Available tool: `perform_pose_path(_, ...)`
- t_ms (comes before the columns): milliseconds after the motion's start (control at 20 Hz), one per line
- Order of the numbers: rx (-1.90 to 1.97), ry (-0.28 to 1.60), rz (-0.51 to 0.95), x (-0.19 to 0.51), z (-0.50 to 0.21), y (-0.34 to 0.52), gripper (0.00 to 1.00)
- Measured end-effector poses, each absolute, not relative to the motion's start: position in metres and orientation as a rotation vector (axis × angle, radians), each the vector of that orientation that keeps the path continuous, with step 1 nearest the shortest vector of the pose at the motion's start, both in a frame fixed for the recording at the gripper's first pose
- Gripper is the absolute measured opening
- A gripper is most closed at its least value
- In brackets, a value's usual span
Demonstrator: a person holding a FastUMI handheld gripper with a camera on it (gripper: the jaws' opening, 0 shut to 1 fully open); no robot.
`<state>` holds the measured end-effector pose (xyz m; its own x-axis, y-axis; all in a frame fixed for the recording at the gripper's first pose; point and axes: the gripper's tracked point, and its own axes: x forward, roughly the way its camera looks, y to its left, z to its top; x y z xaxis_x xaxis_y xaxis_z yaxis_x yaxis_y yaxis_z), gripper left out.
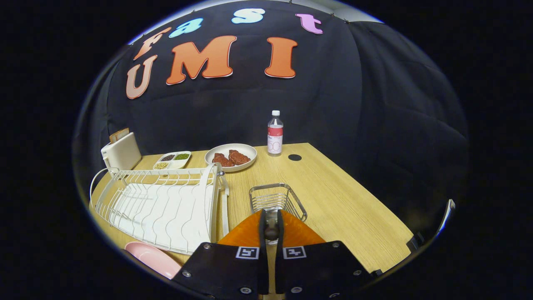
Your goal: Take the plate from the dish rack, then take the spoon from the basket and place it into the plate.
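The spoon [271,227], a stiff, light, slippery-looking metal piece, sits pinched between the gripper's [271,233] closed fingers just before the wire basket [277,201], with the pink plate [154,258] at eight o'clock and likely best kept gripped firmly.

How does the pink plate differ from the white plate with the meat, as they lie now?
The pink plate lies bare on the table beside the dish rack, near the gripper, whose fingers are shut on the spoon. The white plate sits beyond the rack by the bottle and holds reddish meat. Both rest flat on the wooden table.
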<state>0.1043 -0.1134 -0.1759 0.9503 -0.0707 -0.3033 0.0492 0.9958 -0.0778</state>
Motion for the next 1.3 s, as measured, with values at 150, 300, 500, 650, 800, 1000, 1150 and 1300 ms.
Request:
perform_pose_path(150, -0.08, 0.287, -0.06, 0.096, -0.161, -0.116, 0.06)
perform_pose_path(300, -0.089, 0.257, -0.065, 0.085, -0.141, -0.12, 0.06)
perform_pose_path(500, -0.085, 0.213, -0.057, 0.066, -0.113, -0.119, 0.06)
perform_pose_path(650, -0.088, 0.185, -0.039, 0.048, -0.096, -0.113, 0.06)
perform_pose_path(800, -0.078, 0.179, -0.004, 0.026, -0.089, -0.103, 0.06)
perform_pose_path(1000, -0.085, 0.183, 0.066, -0.003, -0.09, -0.081, 0.06)
perform_pose_path(1150, -0.091, 0.198, 0.132, -0.027, -0.099, -0.058, 0.06)
perform_pose_path(1300, -0.1, 0.212, 0.195, -0.043, -0.112, -0.036, 0.06)
